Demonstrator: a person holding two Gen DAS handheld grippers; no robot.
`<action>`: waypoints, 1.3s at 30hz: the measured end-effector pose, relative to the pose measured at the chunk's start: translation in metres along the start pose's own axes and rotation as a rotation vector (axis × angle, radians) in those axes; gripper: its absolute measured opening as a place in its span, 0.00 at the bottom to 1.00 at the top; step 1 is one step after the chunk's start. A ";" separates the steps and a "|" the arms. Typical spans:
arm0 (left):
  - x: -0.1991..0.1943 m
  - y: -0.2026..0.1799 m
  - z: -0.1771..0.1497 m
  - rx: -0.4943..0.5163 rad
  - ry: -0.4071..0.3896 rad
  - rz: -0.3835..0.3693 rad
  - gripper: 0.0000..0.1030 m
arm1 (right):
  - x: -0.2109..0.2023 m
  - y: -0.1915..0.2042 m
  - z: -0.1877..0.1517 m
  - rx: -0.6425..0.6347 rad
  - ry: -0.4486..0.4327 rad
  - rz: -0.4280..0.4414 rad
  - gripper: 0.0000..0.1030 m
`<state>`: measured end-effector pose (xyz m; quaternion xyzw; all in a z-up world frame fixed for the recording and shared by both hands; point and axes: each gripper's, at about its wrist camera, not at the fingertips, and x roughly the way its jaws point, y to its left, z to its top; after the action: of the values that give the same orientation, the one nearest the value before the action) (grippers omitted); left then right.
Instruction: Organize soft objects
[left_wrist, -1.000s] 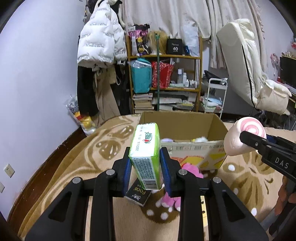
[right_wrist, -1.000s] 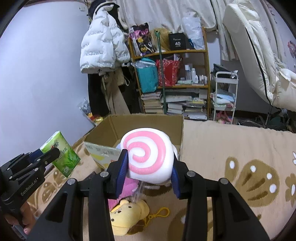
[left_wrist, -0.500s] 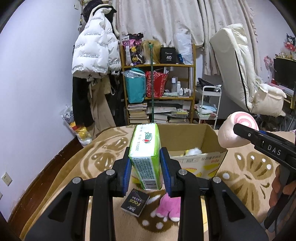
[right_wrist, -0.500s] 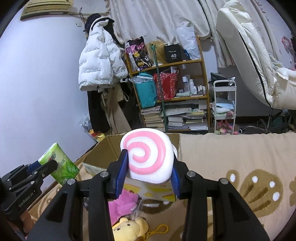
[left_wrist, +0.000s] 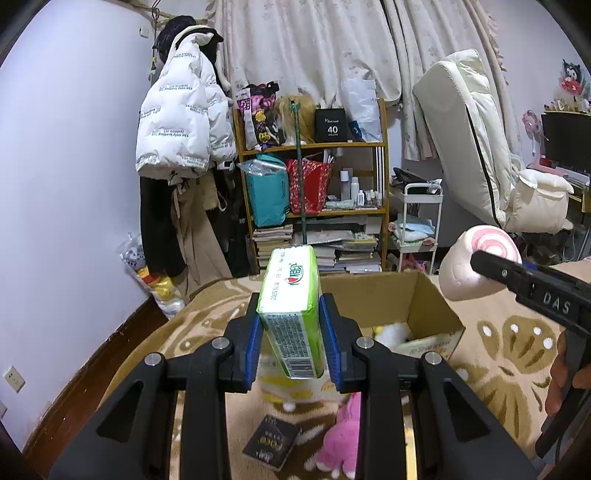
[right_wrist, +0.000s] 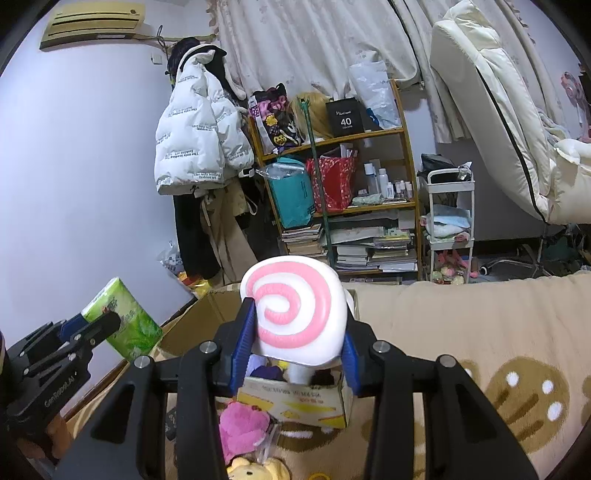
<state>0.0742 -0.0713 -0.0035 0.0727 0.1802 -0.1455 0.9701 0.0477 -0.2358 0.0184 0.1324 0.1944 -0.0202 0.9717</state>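
My left gripper (left_wrist: 290, 338) is shut on a green tissue pack (left_wrist: 291, 306) and holds it in the air in front of an open cardboard box (left_wrist: 424, 295). The pack also shows in the right wrist view (right_wrist: 123, 321). My right gripper (right_wrist: 295, 345) is shut on a white squishy roll with a pink swirl (right_wrist: 293, 314), held above the box (right_wrist: 295, 398); the roll also shows in the left wrist view (left_wrist: 476, 266). Soft toys lie inside the box.
On the patterned rug lie a pink plush (left_wrist: 340, 439), a small black packet (left_wrist: 271, 441) and a yellow bear plush (right_wrist: 258, 470). Behind the box stand a cluttered shelf (left_wrist: 314, 184), a white cart (left_wrist: 421, 218) and hanging coats (left_wrist: 184, 122).
Both grippers have risen and tilted up, so the box and rug sit lower in both views. Each still holds its object.
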 end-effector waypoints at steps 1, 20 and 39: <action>0.002 0.000 0.002 0.001 -0.007 0.000 0.27 | 0.001 -0.001 0.000 0.000 -0.004 0.001 0.43; 0.060 0.004 0.012 -0.038 0.049 0.002 0.27 | 0.045 -0.016 -0.002 0.040 0.029 0.008 0.43; 0.095 -0.010 -0.016 0.005 0.184 0.001 0.29 | 0.078 -0.008 -0.020 0.005 0.163 0.061 0.50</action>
<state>0.1508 -0.1022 -0.0544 0.0881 0.2682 -0.1384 0.9493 0.1111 -0.2377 -0.0313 0.1420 0.2689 0.0199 0.9524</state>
